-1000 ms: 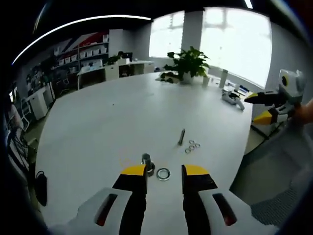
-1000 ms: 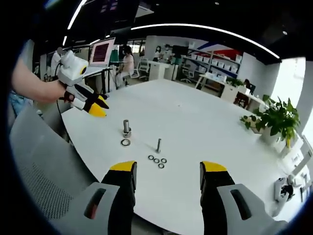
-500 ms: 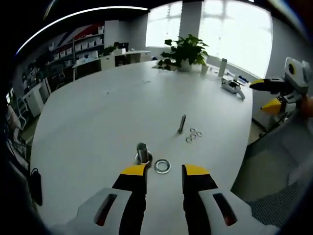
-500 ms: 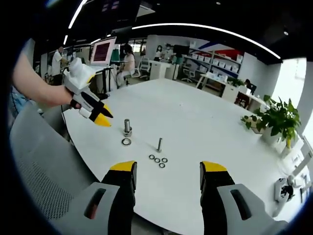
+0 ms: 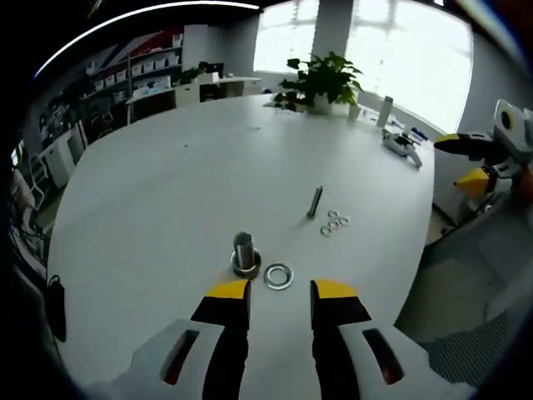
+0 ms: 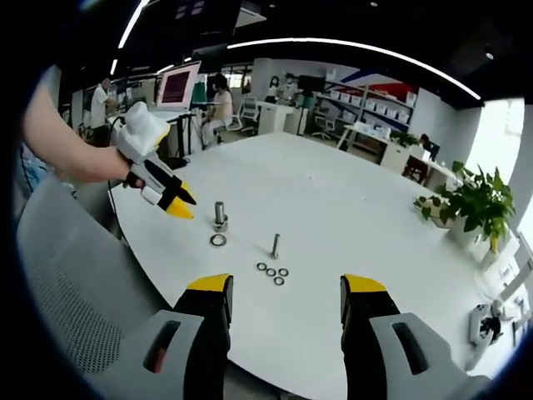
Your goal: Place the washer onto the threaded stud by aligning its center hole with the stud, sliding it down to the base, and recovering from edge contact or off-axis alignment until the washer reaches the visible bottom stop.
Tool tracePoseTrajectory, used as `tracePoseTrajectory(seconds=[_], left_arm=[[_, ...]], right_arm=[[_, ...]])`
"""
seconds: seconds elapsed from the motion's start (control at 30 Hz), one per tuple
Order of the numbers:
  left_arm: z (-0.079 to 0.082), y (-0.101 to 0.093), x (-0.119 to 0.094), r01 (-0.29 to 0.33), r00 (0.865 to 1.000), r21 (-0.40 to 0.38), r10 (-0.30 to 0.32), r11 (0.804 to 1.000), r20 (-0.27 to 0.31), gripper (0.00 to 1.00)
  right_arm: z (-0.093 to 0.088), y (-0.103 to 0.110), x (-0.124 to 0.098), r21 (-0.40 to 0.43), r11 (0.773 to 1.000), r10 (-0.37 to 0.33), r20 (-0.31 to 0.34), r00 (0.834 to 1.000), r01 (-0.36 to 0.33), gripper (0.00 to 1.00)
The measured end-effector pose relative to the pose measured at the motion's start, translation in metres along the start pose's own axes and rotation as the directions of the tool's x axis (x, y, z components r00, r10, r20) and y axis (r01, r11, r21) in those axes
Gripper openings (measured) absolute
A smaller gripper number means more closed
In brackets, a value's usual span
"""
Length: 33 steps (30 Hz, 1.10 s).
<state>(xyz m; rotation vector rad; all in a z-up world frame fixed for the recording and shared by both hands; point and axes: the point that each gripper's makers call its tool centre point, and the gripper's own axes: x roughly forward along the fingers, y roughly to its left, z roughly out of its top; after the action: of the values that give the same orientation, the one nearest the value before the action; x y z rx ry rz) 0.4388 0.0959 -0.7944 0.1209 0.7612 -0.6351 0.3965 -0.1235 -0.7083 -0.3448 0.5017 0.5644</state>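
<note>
1. Two risks. Left hand-held gripper (image 5: 280, 290) hangs open and empty over the washer (image 5: 278, 275), which lies flat on the desk (image 5: 166, 183) just right of the threaded stud (image 5: 243, 252); a flat washer may slip from the pinch.
2. Small washers (image 5: 333, 223) and a bolt (image 5: 316, 202) lie farther right.
3. Right hand-held gripper (image 6: 286, 287), open and empty, hangs well apart.

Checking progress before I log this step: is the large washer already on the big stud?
No: the washer lies flat on the table beside the stud, just ahead of the left gripper.
</note>
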Motion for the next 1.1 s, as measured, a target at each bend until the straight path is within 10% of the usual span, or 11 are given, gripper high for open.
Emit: tracePoseTrajectory(seconds=[0.57, 1.1], left_arm=[[-0.019, 0.023, 0.014, -0.06, 0.998, -0.166, 0.055, 0.984, -0.033, 0.26], [-0.025, 0.002, 0.048, -0.017, 0.999, -0.251, 0.005, 0.968, -0.051, 0.26]], right_arm=[[0.011, -0.001, -0.006, 0.017, 1.0, -0.007, 0.053, 0.999, 0.006, 0.54], [0.016, -0.002, -0.007, 0.042, 0.999, -0.013, 0.076, 0.997, 0.01, 0.54]])
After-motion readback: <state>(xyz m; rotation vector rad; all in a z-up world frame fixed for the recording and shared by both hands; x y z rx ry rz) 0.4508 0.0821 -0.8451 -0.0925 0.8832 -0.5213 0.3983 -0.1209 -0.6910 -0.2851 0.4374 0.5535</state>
